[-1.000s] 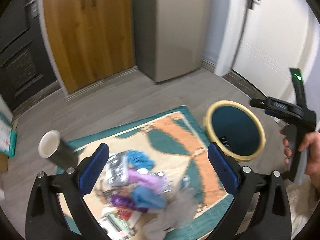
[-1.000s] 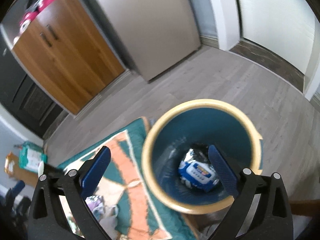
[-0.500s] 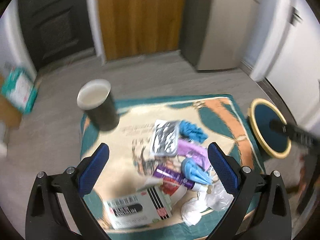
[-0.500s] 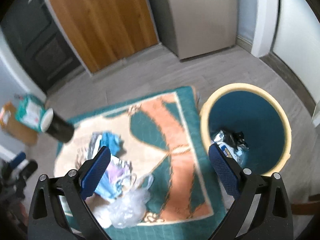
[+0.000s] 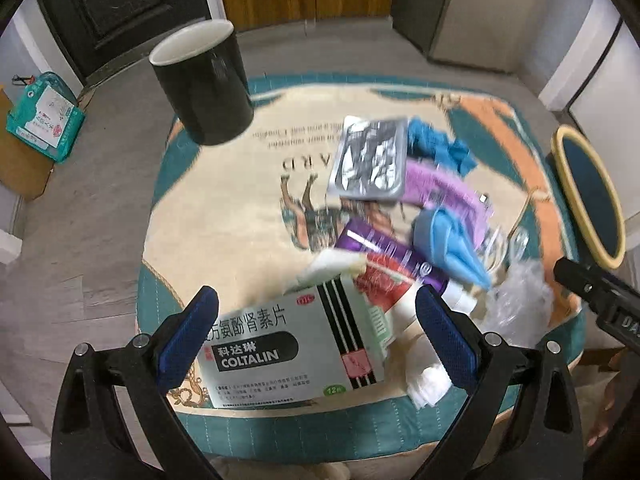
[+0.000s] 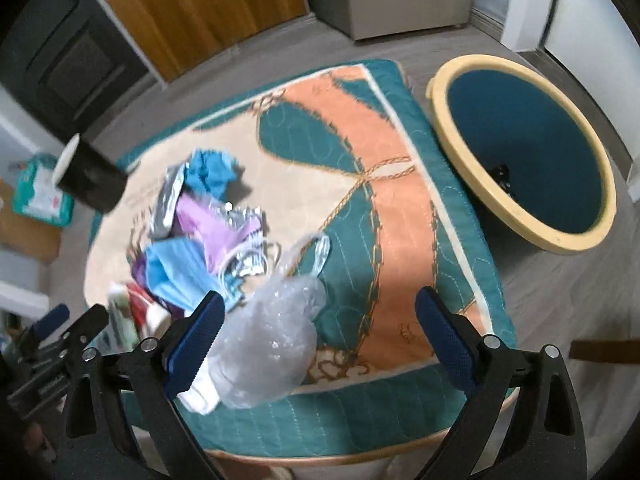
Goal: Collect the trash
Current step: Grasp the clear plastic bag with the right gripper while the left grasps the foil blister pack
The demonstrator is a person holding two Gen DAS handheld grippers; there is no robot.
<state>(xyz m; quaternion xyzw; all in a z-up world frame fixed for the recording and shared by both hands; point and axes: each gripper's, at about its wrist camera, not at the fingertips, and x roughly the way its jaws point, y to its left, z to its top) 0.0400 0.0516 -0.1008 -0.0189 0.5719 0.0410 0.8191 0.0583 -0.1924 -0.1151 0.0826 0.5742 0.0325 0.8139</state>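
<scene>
Teal, cream and orange, the quilted mat (image 5: 224,216) carries the whole heap of trash. Near its front edge lies a grey-green medicine box (image 5: 288,348), and the left gripper (image 5: 316,332) hangs over it with its blue pads spread wide, holding nothing. Past the box on the mat sit a purple tube (image 5: 384,254), a blue face mask (image 5: 448,248) and a silver foil packet (image 5: 370,158). A black cup (image 5: 204,84) stands at the mat's far left corner. The right gripper (image 6: 318,334) – also wide open and empty – hovers over a crumpled clear plastic bag (image 6: 272,340) at the mat's near edge. Off the mat's right side stands the yellow-rimmed bin (image 6: 520,216).
</scene>
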